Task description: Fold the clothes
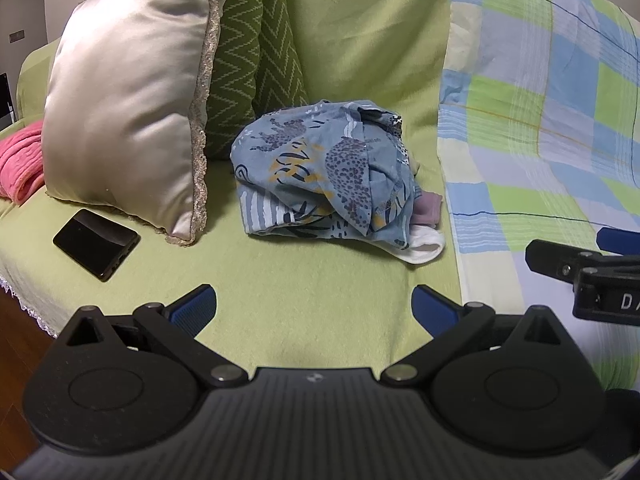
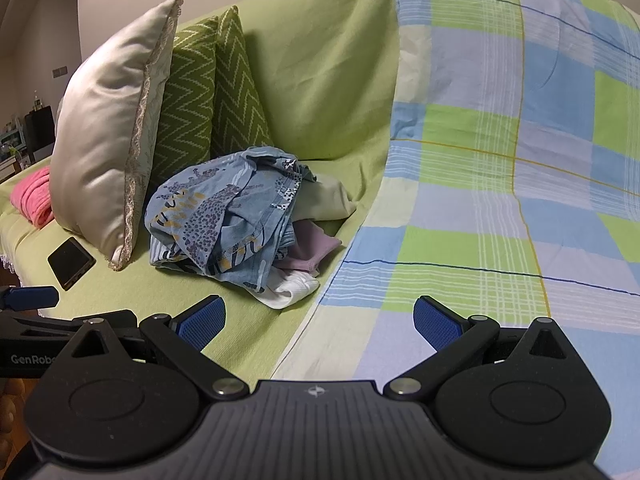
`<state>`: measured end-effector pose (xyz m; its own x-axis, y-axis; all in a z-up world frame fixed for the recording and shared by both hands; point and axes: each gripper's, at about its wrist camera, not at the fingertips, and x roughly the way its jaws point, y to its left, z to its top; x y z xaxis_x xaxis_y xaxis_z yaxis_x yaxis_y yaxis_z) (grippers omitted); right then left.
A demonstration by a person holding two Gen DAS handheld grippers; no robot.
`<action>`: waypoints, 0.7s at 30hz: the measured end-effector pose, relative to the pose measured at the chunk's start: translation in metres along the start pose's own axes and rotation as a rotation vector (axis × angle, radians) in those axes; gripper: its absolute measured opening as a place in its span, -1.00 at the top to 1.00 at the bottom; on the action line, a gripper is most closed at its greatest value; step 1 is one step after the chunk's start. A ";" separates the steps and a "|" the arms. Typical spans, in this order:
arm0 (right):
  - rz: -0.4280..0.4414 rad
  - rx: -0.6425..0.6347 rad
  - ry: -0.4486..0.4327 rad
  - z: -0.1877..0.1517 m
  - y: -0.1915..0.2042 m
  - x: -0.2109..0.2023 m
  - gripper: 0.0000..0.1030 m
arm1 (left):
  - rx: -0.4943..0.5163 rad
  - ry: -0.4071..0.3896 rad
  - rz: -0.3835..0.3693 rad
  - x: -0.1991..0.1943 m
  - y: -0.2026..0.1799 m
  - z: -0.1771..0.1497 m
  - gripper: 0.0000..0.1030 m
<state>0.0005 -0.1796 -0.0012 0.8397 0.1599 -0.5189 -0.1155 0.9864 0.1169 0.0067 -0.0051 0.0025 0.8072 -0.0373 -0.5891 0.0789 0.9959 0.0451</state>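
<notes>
Hovering over green sofa cover [image 1: 304, 320]: left gripper [image 1: 314, 306] and right gripper [image 2: 318, 318], both jaws spread wide, empty. Crumpled blue patterned garment [image 1: 320, 176] heaped on seat, between zigzag cushions [image 1: 256, 60] and checked blanket [image 1: 540, 120].

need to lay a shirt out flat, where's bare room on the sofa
Bare green cover lies between the clothes pile and the left gripper, with the phone on one side. The checked sheet is also bare. It is crowded by the cushions behind the phone and pile.
</notes>
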 end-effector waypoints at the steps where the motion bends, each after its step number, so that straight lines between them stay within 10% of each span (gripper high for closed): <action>1: 0.000 0.000 0.000 0.000 0.000 0.000 -1.00 | 0.000 0.001 -0.001 0.000 0.000 0.000 -0.99; 12: 0.030 0.035 0.048 0.004 -0.009 0.007 -1.00 | 0.067 -0.059 -0.003 0.005 0.003 0.009 -0.99; 21: 0.072 -0.083 -0.006 0.033 -0.012 0.024 -1.00 | 0.321 -0.181 0.035 0.033 0.005 0.026 -0.99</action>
<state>0.0391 -0.1892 0.0126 0.8310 0.2302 -0.5065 -0.2189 0.9722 0.0829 0.0488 -0.0032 0.0044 0.9010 -0.0464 -0.4314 0.2055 0.9212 0.3303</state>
